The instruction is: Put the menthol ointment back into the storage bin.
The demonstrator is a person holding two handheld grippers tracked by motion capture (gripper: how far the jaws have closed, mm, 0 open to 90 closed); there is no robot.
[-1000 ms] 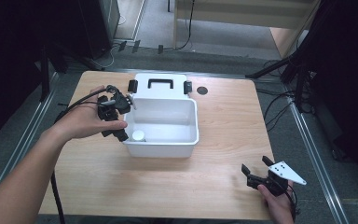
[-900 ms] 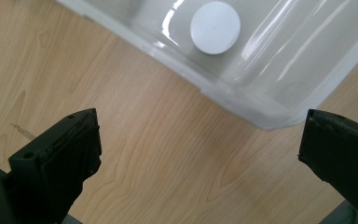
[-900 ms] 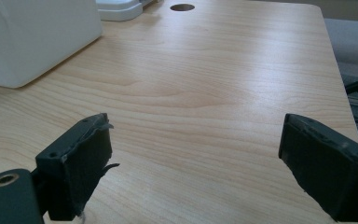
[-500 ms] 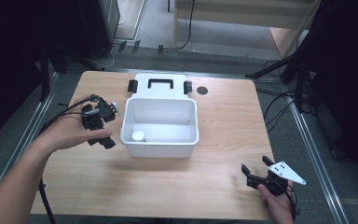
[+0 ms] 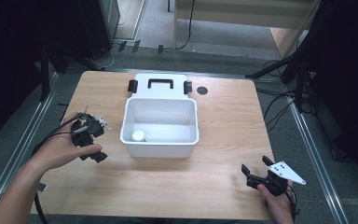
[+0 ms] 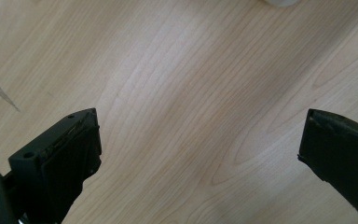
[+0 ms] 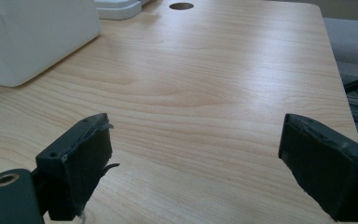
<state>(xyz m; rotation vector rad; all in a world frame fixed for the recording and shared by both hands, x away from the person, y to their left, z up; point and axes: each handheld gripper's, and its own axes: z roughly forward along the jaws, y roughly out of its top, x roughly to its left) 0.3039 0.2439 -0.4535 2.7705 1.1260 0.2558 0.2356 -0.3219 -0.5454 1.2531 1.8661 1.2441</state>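
The left gripper (image 5: 89,140) hangs over bare wood with its jaws wide and nothing between them; in the left gripper view only wood grain lies between the two black jaws, and a sliver of something white, probably the box, peeks in at the top edge ahead of them. The white box (image 5: 161,144) stands open just beside that gripper, off toward the middle of the bench (image 5: 223,121), and a small white cup (image 5: 138,136) sits on its floor in the near corner closest to the left jaws. The lid (image 5: 159,85), with its black handle and two black clips, lies flat on the far side of the box, touching its back rim.

The right gripper (image 5: 262,176) is well apart from all this, low over the near edge of the bench, jaws also wide and empty; ahead of them and to the left the right gripper view shows a wall of the box (image 7: 32,37).

By my reading, the cup is placed and the left gripper is clear of the box, so the step in hand is the pull-away. The next move likely calls for reaching past the box to the lid, taking it by the handle or an edge and swinging it over the opening squarely.

No brand, label or writing can be read anywhere
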